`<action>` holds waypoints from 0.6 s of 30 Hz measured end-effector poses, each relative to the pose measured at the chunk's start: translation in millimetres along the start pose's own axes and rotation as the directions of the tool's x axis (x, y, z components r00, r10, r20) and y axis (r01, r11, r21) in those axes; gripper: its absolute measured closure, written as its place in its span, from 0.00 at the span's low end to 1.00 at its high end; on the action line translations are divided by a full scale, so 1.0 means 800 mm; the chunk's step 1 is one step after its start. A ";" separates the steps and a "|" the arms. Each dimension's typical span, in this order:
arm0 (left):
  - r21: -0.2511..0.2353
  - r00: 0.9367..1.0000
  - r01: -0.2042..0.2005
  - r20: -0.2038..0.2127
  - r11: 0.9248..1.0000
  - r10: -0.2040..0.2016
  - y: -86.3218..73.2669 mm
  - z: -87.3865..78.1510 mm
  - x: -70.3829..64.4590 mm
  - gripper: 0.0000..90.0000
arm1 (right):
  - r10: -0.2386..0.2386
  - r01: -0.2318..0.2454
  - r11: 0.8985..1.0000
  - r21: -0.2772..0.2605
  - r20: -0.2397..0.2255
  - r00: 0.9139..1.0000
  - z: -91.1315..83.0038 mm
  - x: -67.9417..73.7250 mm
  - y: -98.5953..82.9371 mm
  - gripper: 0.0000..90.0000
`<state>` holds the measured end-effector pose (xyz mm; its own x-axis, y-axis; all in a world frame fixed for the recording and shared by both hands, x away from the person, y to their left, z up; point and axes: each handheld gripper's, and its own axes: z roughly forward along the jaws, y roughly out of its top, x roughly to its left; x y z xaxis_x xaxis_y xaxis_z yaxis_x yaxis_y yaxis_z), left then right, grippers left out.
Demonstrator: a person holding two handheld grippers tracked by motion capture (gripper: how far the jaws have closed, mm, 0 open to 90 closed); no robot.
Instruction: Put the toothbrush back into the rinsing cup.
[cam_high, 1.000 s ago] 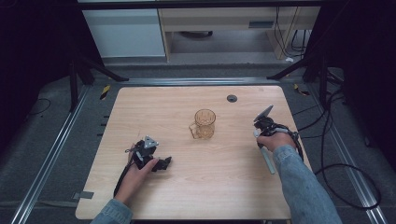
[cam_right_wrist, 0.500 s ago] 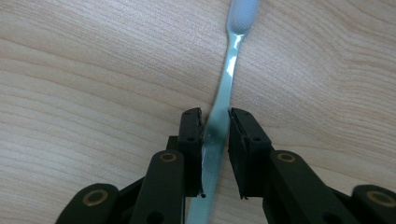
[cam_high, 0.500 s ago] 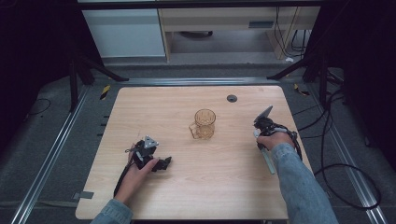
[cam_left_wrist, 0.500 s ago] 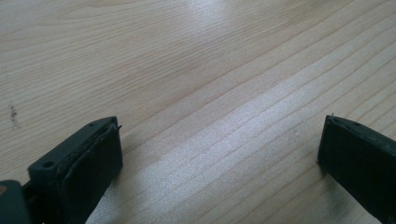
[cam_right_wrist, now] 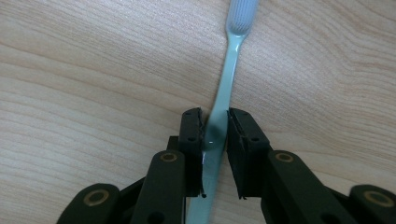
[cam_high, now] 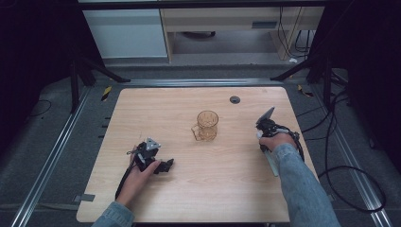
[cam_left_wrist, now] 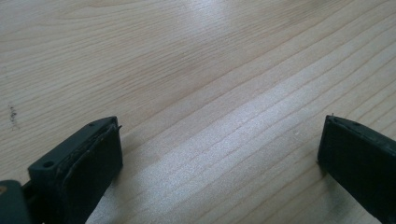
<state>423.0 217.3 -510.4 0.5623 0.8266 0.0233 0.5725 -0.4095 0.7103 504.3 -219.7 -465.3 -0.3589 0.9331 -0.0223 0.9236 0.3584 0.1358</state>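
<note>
Wooden table (cam_high: 189, 198), pale grain, dark floor around it. Toothbrush (cam_right_wrist: 227, 88): pale blue-green, clamped at mid-handle between the jaws of the right gripper (cam_right_wrist: 215, 128), ribbed end pointing to 12 o'clock in the right gripper view; held at the table's 3 o'clock edge. Glass mug (cam_high: 206, 126): amber, upright, table centre, at 9 o'clock from the right gripper. Left gripper (cam_left_wrist: 219, 149): jaws wide apart, nothing between them, at the table's 8 o'clock. Black grommet (cam_high: 234, 99): 12 o'clock of the mug.

Table (cam_high: 156, 109): light wood, rounded corners.
Floor (cam_high: 52, 142): grey, crossed by metal rails (cam_high: 56, 146).
Far side: white cabinet (cam_high: 125, 33), open shelf (cam_high: 222, 23).
Right: black cables (cam_high: 340, 142).
</note>
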 end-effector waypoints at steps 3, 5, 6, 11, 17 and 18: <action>0.000 1.000 -0.001 0.000 1.000 0.001 0.000 0.000 0.000 0.00 | 0.000 0.000 1.000 0.004 0.003 1.000 0.000 -0.001 0.001 0.84; 0.000 1.000 -0.001 0.000 1.000 0.001 0.000 0.000 0.000 0.00 | 0.003 -0.003 1.000 0.008 0.003 1.000 0.001 -0.001 0.002 0.85; 0.000 1.000 -0.001 0.000 1.000 0.001 0.000 0.000 0.000 0.00 | 0.006 -0.006 1.000 0.011 0.003 1.000 0.001 -0.001 0.002 0.85; 0.000 1.000 -0.001 0.001 1.000 0.001 0.000 0.000 0.000 0.00 | 0.002 -0.002 1.000 0.014 0.005 1.000 0.002 -0.001 0.003 0.85; 0.000 1.000 -0.001 0.001 1.000 0.001 0.000 0.000 0.000 0.00 | 0.001 -0.001 1.000 0.018 -0.004 1.000 0.002 -0.001 0.003 0.88; 0.000 1.000 -0.001 0.001 1.000 0.001 0.000 0.000 0.000 0.00 | -0.002 0.002 1.000 0.018 -0.005 1.000 0.002 -0.001 0.003 0.88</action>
<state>423.2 217.1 -510.4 0.5636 0.8257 0.0237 0.5717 -0.4106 0.7103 507.2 -219.8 -466.6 -0.3609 0.9324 -0.0180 0.9253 0.3604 0.1178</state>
